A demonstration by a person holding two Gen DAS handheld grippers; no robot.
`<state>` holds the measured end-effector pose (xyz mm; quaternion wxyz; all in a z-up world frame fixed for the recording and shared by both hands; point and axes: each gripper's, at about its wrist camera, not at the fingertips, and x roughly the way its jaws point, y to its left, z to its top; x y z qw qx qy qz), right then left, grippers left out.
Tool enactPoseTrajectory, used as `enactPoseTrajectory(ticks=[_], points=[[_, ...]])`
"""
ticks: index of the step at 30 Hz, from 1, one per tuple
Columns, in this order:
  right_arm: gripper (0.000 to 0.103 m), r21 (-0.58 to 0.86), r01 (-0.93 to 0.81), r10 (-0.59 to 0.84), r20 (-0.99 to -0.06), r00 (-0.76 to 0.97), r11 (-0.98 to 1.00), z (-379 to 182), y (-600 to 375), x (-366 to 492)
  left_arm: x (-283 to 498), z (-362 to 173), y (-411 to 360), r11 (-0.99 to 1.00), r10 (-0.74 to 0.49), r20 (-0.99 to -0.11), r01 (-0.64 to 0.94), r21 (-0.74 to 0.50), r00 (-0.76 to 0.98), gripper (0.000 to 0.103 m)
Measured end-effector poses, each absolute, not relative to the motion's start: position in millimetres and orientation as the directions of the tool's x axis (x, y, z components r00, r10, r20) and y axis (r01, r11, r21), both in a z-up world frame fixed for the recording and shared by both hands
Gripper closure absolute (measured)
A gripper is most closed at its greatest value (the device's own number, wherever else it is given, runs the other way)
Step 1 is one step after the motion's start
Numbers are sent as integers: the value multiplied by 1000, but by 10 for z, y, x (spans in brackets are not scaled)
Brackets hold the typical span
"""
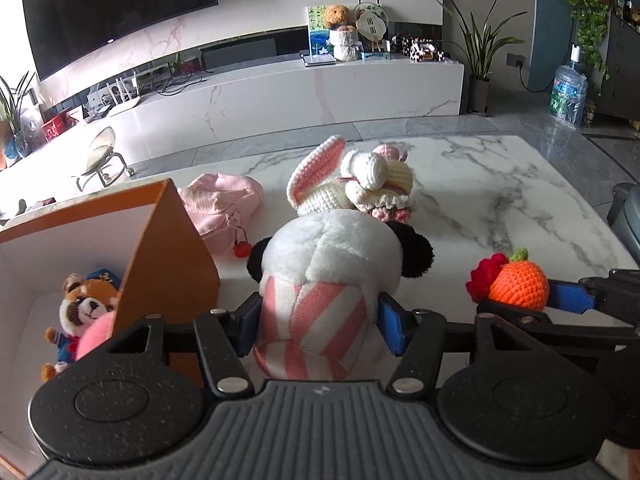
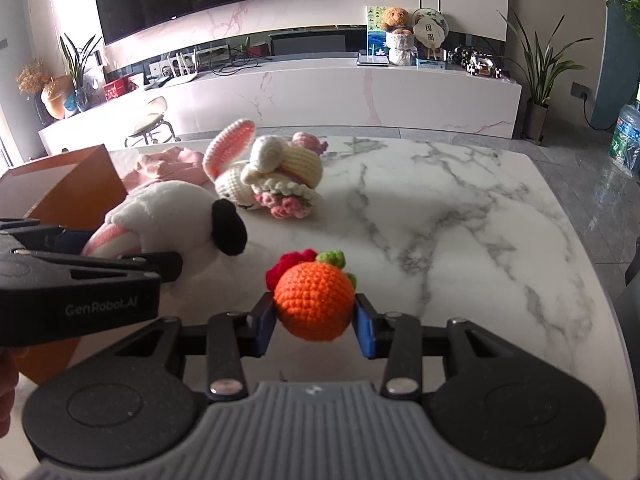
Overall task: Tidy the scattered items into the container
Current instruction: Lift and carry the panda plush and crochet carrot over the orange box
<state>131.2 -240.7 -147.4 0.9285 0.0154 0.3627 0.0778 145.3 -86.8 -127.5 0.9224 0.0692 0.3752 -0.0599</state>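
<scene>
My left gripper (image 1: 320,320) is shut on a white plush panda (image 1: 332,264) with black ears and a pink-striped body, just right of the orange box (image 1: 168,248). The box holds a raccoon plush (image 1: 84,308) and something pink. My right gripper (image 2: 316,320) is shut on an orange crocheted fruit (image 2: 314,300) with a red flower and green leaf; it also shows in the left wrist view (image 1: 516,284). A crocheted bunny (image 1: 352,184) and a pink cloth hat (image 1: 220,200) lie on the marble table (image 1: 500,184) behind the panda.
The orange box (image 2: 72,184) stands at the table's left edge. The left gripper (image 2: 80,280) and the panda (image 2: 172,220) cross the left of the right wrist view. A stool (image 1: 100,160) and a TV bench (image 1: 280,96) are beyond the table.
</scene>
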Motion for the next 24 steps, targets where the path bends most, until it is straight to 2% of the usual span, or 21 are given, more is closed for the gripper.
enactPoseTrajectory(ticks=[13, 24], points=[[59, 31, -147, 136, -598, 790, 989, -795, -2127, 662, 822, -610, -546, 990, -104, -623, 144, 13, 775, 34], [59, -2, -239, 203, -518, 831, 971, -279, -1544, 297, 457, -220, 74, 999, -48, -571, 52, -8, 819, 34]])
